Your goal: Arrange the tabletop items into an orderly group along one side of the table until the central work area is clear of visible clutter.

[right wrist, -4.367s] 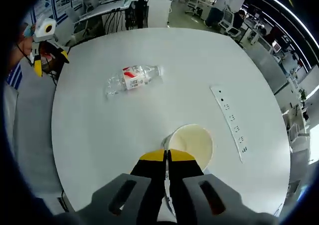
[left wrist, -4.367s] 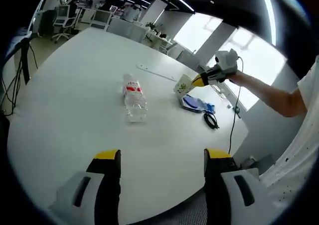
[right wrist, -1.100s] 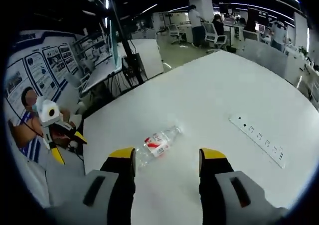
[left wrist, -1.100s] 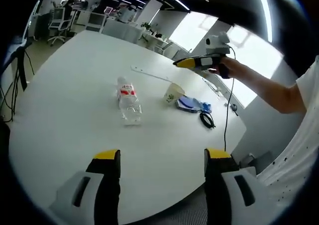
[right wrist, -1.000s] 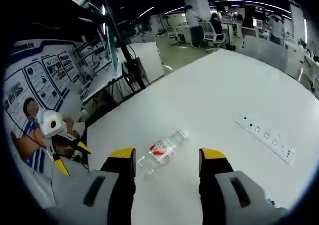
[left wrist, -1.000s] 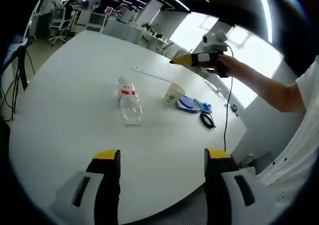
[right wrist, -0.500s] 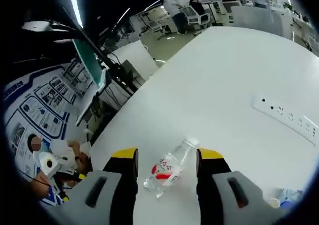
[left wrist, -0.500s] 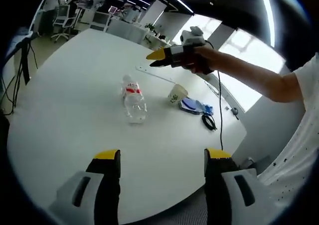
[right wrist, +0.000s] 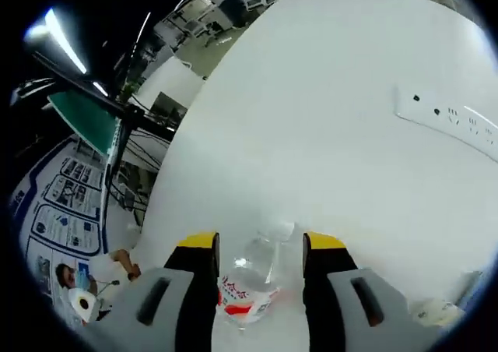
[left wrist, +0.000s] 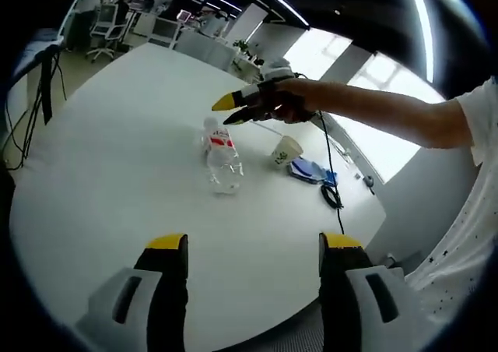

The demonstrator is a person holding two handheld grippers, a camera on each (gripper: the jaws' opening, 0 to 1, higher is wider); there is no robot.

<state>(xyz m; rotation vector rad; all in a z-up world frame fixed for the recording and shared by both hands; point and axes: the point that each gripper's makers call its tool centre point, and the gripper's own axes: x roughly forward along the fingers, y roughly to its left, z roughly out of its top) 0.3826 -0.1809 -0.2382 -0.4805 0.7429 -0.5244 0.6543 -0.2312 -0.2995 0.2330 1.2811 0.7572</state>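
A bottle (left wrist: 222, 159) is seen lying on the white tabletop (left wrist: 109, 173), framed by the wide right hand-held gripper (right wrist: 259, 249). The left hand-held gripper (left wrist: 254, 244) is held wide. Office desks are seen beyond the bottle.

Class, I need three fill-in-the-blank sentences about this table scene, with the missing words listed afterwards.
1. The plastic bottle lies on its ____ on the white table.
2. The right gripper has its jaws ____ either side of the bottle.
3. Beside the blue cloth stands a paper ____.

Missing words: side; open; cup
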